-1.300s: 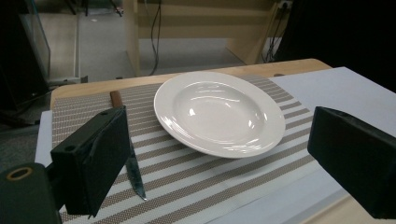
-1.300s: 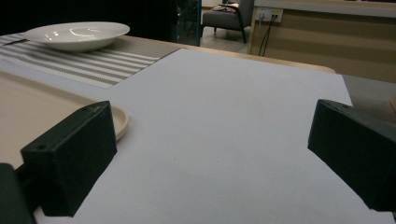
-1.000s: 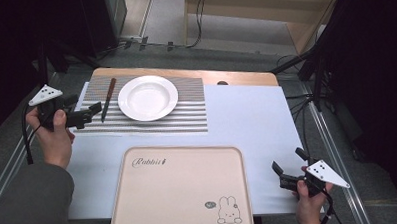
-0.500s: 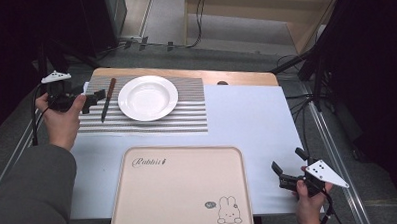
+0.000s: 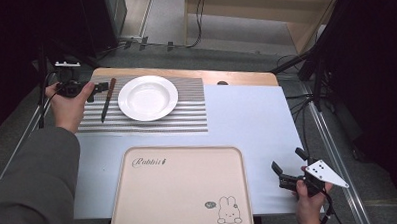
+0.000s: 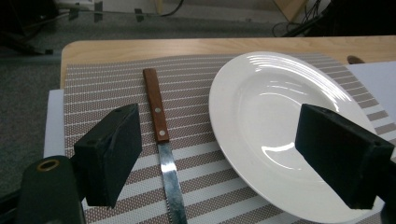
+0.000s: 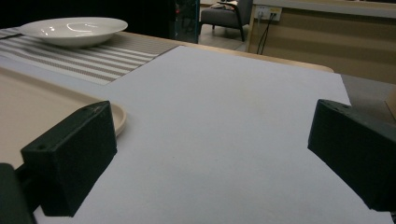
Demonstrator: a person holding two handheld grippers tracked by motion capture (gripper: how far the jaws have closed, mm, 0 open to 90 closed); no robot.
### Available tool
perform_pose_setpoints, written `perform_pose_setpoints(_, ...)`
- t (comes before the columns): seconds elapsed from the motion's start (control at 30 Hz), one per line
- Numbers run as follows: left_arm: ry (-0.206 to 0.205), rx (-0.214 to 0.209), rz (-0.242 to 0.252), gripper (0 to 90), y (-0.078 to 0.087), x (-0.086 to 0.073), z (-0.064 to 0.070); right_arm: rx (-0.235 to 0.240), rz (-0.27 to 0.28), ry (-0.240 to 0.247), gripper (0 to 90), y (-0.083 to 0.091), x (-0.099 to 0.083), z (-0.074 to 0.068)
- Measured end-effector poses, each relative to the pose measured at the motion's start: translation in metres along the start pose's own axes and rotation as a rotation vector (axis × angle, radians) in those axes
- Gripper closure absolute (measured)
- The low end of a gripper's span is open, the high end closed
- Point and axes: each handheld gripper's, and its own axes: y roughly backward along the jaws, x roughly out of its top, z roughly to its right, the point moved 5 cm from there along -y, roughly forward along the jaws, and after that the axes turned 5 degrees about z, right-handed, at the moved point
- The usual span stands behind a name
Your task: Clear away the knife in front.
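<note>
Knife (image 6: 160, 142): wooden handle, steel blade, lying flat on the striped placemat (image 5: 186, 115) at the far left of the tabletop (image 5: 247, 125). In my left gripper view its handle points away from me and the blade runs toward the camera, between the two jaws but nearer the left one. It lies just beside the white plate (image 5: 147, 97), on that plate's left, apart from the rim.

My left gripper (image 5: 96, 87) hovers at the knife's handle end, over the placemat's left edge. Jaws released, spread wide; in the left gripper view one jaw sits left of the knife and the other stands over the plate. Nothing between them is gripped. Whether the jaws touch the mat, I cannot tell.

The plate is empty, sitting on the placemat toward its left half.

Nearer my side, a beige tray (image 5: 184, 192) with a rabbit drawing and lettering on it lies on the pale sheet covering the tabletop, well apart from the placemat's things.

My right gripper (image 5: 284, 171) is at the near right corner, just beside the tray's right edge, low over the pale sheet. Jaws released and wide apart, holding nothing; in the right gripper view the tray's rounded corner shows behind its left jaw.
</note>
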Motion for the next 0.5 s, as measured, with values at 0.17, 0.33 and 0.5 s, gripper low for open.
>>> perform_pose_setpoints(0.17,0.03,0.01,-0.035,14.8,-0.017,-0.001,-0.008,-0.002,0.0,0.001,0.0,0.0,0.0,0.0)
perform_pose_setpoints(0.33,0.032,0.032,-0.083,16.6,-0.034,-0.002,-0.012,-0.006,-0.002,0.0,0.0,-0.001,0.0,0.0)
perform_pose_setpoints(0.5,0.048,0.072,-0.124,22.9,-0.049,-0.001,-0.019,-0.007,-0.005,0.004,0.0,-0.001,0.0,0.0)
